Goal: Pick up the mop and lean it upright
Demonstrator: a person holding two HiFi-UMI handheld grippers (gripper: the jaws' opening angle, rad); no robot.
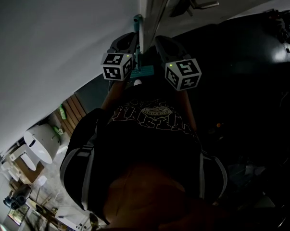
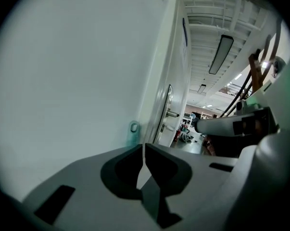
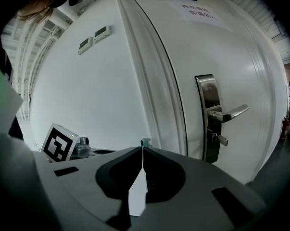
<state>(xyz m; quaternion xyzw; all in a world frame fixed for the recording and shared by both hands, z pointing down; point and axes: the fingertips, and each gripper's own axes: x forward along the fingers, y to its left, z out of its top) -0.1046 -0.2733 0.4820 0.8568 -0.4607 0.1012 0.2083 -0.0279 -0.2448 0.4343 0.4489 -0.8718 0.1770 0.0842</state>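
Ok, head view: both hand-held grippers are up side by side near a white wall (image 1: pixel 63 32), with the mop (image 1: pixel 137 20) between them. Only its teal handle shows, running upright along the wall just left of the door (image 1: pixel 157 4). The left hand-held gripper (image 1: pixel 128 41) is just left of the handle and the right hand-held gripper (image 1: pixel 166 44) just right of it. The lever (image 1: pixel 202 5) is far right.

Left gripper view: the left hand-held gripper (image 2: pixel 144 146) is clenched, with only a thin slit between the jaws and nothing in it. The mop (image 2: pixel 133 128) tip, with its hang hole, sits beyond the jaws, slightly left, at the wall. The right hand-held gripper (image 2: pixel 226 125) shows at right, the door (image 2: pixel 176 81) behind.

Right gripper view: the right hand-held gripper (image 3: pixel 141 149) is also clenched, jaws together and empty. The mop (image 3: pixel 145 142) tip peeks just past the jaw tips. The left hand-held gripper's marker cube (image 3: pixel 60 143) is at left. The door (image 3: pixel 221 57) and lever (image 3: pixel 229 113) are at right.
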